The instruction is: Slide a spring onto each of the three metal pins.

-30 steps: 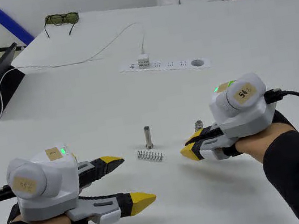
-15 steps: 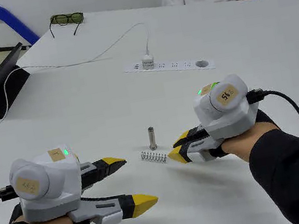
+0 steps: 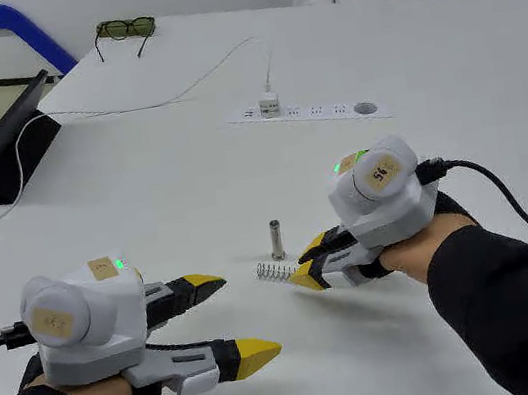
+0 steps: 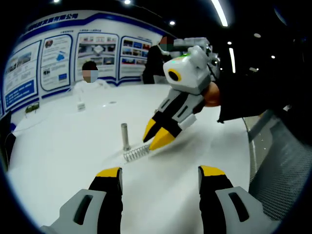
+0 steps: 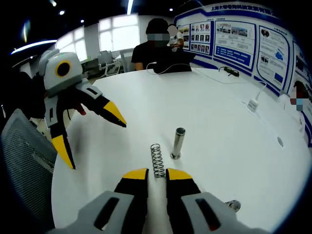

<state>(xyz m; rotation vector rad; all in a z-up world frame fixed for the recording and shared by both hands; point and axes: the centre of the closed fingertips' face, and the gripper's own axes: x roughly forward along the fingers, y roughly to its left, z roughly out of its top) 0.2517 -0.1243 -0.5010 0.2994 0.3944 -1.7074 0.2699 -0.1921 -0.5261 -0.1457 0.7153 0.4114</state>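
Your right gripper (image 5: 156, 174) jaws narrowly apart around spring (image 5: 156, 159) end, mid desk (image 5: 234, 146), pin (image 5: 177, 143) upright just beside, your left gripper (image 4: 158, 171) jaws spread wide

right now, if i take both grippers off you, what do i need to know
Left gripper: open, empty, off to the side over the white table.
Right gripper: jaws narrow, either side of the near end of the small coiled metal spring; can't tell if it pinches yet.
The spring lies flat beside the upright grey metal pin, which is bare.
A small metal piece sits by the right gripper; too small to identify.
Done: no spring on a pin.
Left: lift this spring, slide it on, then the other pins.
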